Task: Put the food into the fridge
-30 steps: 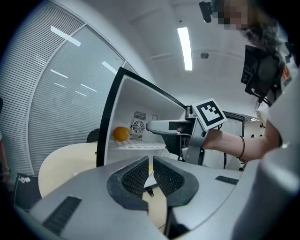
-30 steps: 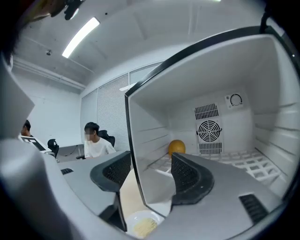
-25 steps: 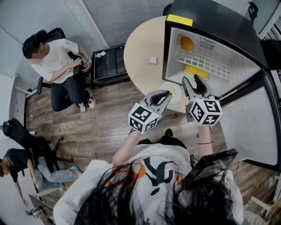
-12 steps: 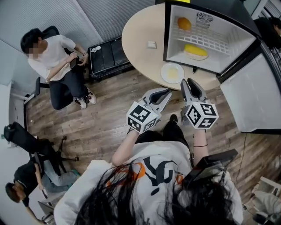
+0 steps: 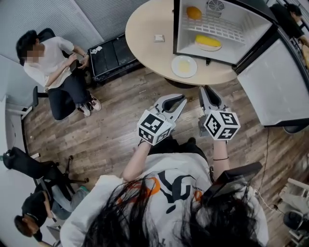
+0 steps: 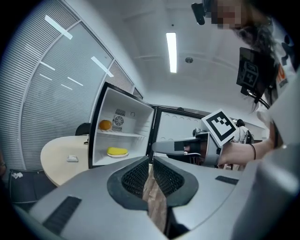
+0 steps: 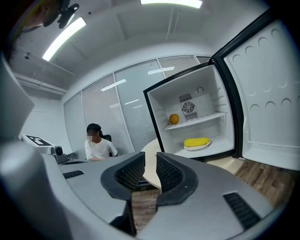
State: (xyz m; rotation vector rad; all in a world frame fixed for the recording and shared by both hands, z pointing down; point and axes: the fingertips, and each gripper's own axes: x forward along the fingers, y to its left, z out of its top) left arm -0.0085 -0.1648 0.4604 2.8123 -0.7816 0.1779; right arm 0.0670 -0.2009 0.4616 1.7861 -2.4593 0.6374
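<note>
Over the wooden floor (image 5: pixel 116 120), at the centre of the head view, both grippers now sit well back from the fridge (image 5: pixel 246 26). A second ago they were up at its open front, with the right one just beside the white plate (image 5: pixel 184 72) on the round surface (image 5: pixel 145 34). The fridge and that surface have slid to the top of the frame, and more floor shows between them and the jaws. The right gripper (image 5: pixel 208 91) had its jaws spread wide then. Now only a narrow gap is left, they are closing, and nothing is between them.

I see the left gripper (image 5: pixel 176 102) much as before, its jaws all but together on nothing, with a sliver of floor showing through.

Both bare forearms reach forward from the torso with the marker cubes facing up. The left jaws angle toward the upper right, and the right jaws point almost straight up the frame.

The food is inside the fridge. An orange fruit (image 5: pixel 193 12) sits on the upper shelf, and a yellow item (image 5: pixel 208 40) lies on a dish below it.
</note>
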